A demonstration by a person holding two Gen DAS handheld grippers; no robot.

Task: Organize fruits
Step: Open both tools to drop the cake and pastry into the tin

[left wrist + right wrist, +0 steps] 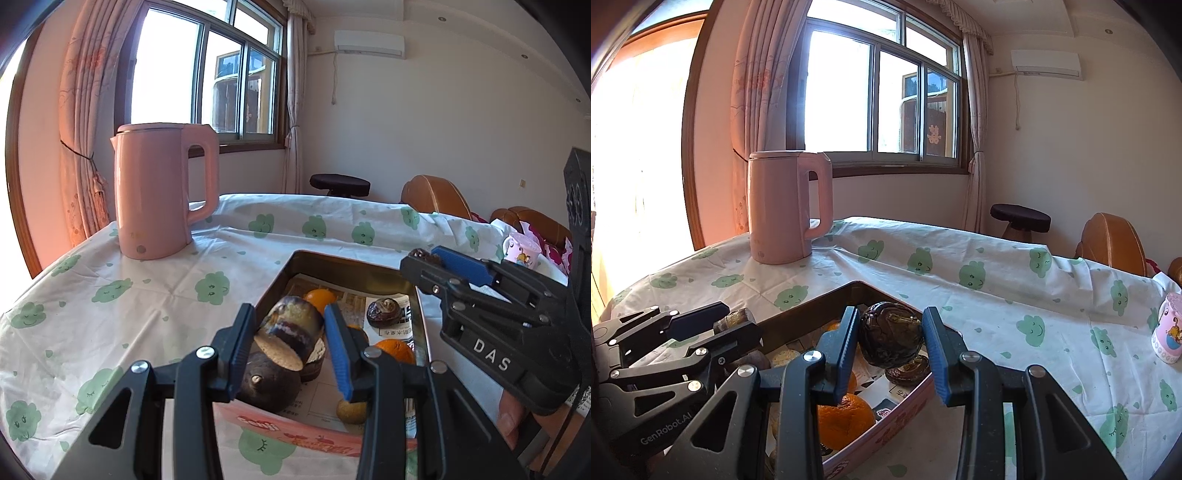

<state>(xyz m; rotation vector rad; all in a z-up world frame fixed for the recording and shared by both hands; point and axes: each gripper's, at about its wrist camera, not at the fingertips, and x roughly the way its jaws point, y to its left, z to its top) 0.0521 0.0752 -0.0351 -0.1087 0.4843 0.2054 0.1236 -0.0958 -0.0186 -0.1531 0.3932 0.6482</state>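
Observation:
A metal tin box (343,266) with a pink outer wall (905,417) sits on the table and holds oranges (319,298), dark round fruits (382,313) and cut cane pieces. My left gripper (290,345) is shut on a purple-skinned sugarcane piece (291,334) and holds it above the box; it also shows in the right wrist view (737,319). My right gripper (892,349) is shut on a dark brown wrinkled round fruit (890,334) above the box's far corner; in the left wrist view it shows at the right (424,258).
A pink electric kettle (162,192) stands at the table's far left on the white cloth with green clouds (997,295). A pink printed cup (1169,328) stands at the right edge. A stool (1019,218) and brown chairs (432,194) lie beyond the table.

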